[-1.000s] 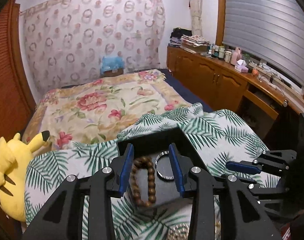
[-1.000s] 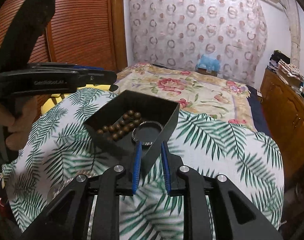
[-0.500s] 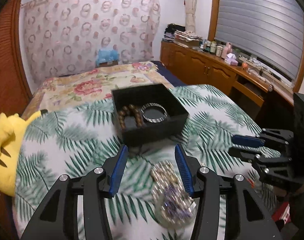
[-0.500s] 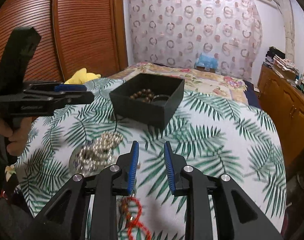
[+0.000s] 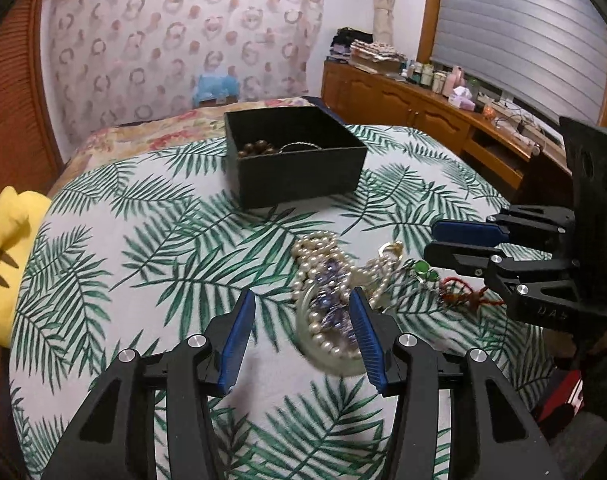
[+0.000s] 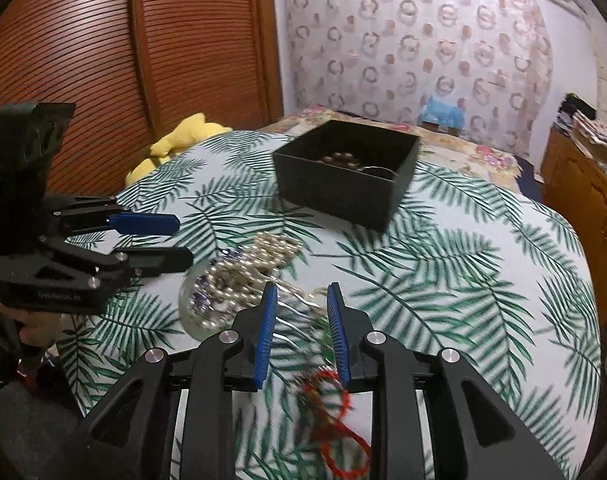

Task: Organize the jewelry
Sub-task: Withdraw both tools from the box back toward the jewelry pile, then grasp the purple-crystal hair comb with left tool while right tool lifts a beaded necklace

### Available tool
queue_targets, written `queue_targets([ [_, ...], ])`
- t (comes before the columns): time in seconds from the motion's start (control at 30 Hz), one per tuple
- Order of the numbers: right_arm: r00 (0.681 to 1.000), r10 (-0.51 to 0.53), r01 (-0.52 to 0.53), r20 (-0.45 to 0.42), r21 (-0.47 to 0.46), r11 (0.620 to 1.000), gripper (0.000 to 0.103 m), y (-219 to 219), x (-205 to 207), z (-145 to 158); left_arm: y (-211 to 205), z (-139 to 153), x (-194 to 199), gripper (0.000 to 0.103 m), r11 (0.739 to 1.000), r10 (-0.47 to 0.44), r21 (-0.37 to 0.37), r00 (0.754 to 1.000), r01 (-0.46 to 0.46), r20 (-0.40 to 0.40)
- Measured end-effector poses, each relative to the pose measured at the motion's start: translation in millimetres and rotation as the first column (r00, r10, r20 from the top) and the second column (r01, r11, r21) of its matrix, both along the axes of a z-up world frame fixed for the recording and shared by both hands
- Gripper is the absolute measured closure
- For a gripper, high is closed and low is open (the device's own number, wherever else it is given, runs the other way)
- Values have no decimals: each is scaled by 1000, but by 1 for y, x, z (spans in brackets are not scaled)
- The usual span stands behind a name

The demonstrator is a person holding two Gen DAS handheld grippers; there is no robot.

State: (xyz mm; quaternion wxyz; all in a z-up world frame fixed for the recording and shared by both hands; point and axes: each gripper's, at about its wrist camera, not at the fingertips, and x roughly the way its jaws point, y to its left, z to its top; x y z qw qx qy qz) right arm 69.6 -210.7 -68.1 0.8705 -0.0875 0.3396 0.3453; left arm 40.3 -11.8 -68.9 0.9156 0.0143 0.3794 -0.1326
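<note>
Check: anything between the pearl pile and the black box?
Nothing: only bare palm-leaf cloth between pearl pile and black box, in both wrist views.

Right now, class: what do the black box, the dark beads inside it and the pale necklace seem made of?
Black box: likely matte cardboard, with thin, straight walls.
Dark beads: probably polished wood, brown with a soft sheen.
Pale necklace: pearl-like, glossy cream; real or imitation cannot be told.

There is very little text to read. The side of the left gripper (image 6: 175, 242) carries a small pale brand line — too blurred to spell. The body of the right gripper (image 5: 433, 244) shows faint embossed letters — they look like "UAS".
</note>
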Motion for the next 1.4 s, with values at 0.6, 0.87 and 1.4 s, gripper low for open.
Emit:
queue_targets([
  [0.6,990,116,-120,-86,-40,992,84,45,22,-11,18,-6,-10,56,999,36,-23,999,-36,2],
  [0.87,991,111,-114,-78,-32,993,98,38,23,-9,15,-6,-11,56,999,32,-23,999,-32,0],
  [1.4,991,-86,86,103,3,996,98,-33,31,45,-6,-6,0,56,1000,-25,-19,1000,24,-9],
])
